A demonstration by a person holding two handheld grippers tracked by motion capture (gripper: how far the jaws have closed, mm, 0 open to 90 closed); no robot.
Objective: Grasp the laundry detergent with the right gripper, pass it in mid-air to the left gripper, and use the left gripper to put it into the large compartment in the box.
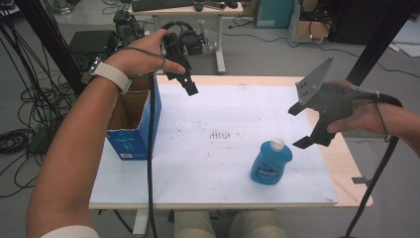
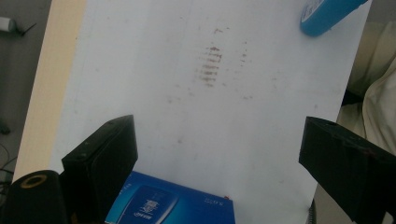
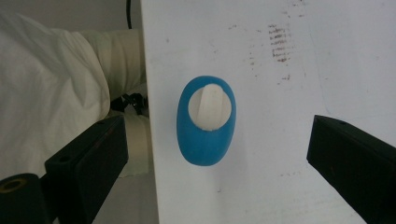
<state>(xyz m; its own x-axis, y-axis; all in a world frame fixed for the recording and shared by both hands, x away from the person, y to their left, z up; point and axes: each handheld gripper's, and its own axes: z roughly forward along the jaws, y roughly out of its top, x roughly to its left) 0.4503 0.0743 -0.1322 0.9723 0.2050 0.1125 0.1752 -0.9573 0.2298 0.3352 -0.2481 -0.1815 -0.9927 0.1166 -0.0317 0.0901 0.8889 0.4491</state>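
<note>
Here, right gripper [image 1: 302, 126] above bottle [image 1: 270, 162], jaws wide.

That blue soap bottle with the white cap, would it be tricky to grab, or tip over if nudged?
The bottle stands upright on the white table and is taller than its base, so a nudge near the cap would probably tip it. Its body looks like smooth, rounded plastic, likely a bit slippery and squeezable. From above its outline is oval, so gripping across the narrower sides seems easier.

One blue bottle [image 1: 270, 162] with one white cap [image 1: 277, 144], standing on one white table [image 1: 213, 183]. One open cardboard box [image 1: 132, 119] with blue sides, at the table's left edge. Two black two-jaw grippers: left gripper [image 1: 189, 85], right gripper [image 1: 299, 126].
</note>
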